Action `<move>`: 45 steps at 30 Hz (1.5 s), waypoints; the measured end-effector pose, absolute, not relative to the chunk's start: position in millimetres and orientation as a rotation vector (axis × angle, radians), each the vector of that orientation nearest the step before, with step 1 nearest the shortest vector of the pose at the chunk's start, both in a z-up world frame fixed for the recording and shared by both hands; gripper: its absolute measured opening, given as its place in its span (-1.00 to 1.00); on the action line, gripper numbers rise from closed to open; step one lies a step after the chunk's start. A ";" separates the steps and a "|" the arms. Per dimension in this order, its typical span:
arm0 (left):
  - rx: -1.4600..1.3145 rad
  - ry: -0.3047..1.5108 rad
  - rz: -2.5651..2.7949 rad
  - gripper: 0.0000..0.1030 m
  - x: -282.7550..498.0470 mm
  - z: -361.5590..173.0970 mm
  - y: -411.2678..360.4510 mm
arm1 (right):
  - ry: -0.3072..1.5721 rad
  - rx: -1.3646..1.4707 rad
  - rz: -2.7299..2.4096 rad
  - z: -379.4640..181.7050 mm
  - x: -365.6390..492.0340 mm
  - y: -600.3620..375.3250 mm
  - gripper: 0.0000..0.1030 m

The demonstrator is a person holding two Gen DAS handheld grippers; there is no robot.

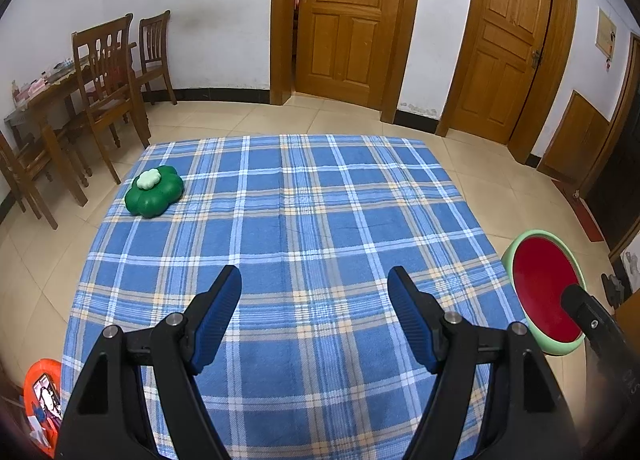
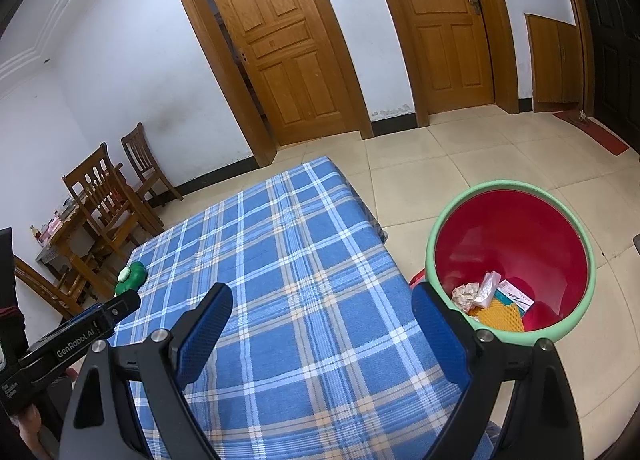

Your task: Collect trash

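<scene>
A red bin with a pale green rim stands on the floor right of the table; several pieces of trash lie in its bottom. It also shows in the left wrist view. My left gripper is open and empty above the blue plaid tablecloth. My right gripper is open and empty over the table's right part, left of the bin. A green flower-shaped object with a pale top sits at the table's far left; it also shows in the right wrist view.
Wooden chairs and a cluttered wooden table stand at the left wall. Two wooden doors are behind. An orange container is on the floor at the near left. Beige tiles surround the table.
</scene>
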State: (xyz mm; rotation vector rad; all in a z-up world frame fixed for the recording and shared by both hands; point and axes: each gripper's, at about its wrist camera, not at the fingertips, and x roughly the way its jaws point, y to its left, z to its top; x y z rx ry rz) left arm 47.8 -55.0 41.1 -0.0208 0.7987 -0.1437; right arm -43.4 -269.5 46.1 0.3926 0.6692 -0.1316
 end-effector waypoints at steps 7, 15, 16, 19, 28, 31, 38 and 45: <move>-0.021 0.794 -0.141 0.46 44.8 44.7 -53.6 | 0.668 0.393 -0.131 46.2 -43.0 -269.1 0.80; -0.026 0.792 -0.139 0.46 43.2 47.0 -53.0 | 0.668 0.393 -0.131 45.6 -43.5 -269.0 0.80; -0.025 0.792 -0.139 0.46 43.1 47.0 -53.0 | 0.667 0.393 -0.131 45.6 -43.5 -269.0 0.80; -0.025 0.792 -0.139 0.46 43.2 46.9 -52.9 | 0.668 0.393 -0.131 45.4 -43.5 -268.9 0.81; -0.026 0.791 -0.140 0.46 43.0 47.2 -52.6 | 0.667 0.391 -0.130 45.0 -43.5 -268.2 0.81; -0.025 0.792 -0.140 0.46 43.0 46.7 -52.6 | 0.667 0.393 -0.131 44.4 -43.8 -268.2 0.81; -0.026 0.791 -0.140 0.46 42.6 46.5 -52.5 | 0.666 0.392 -0.131 43.7 -44.0 -267.8 0.81; -0.026 0.792 -0.140 0.46 41.6 47.1 -52.6 | 0.665 0.393 -0.132 43.1 -44.1 -267.4 0.81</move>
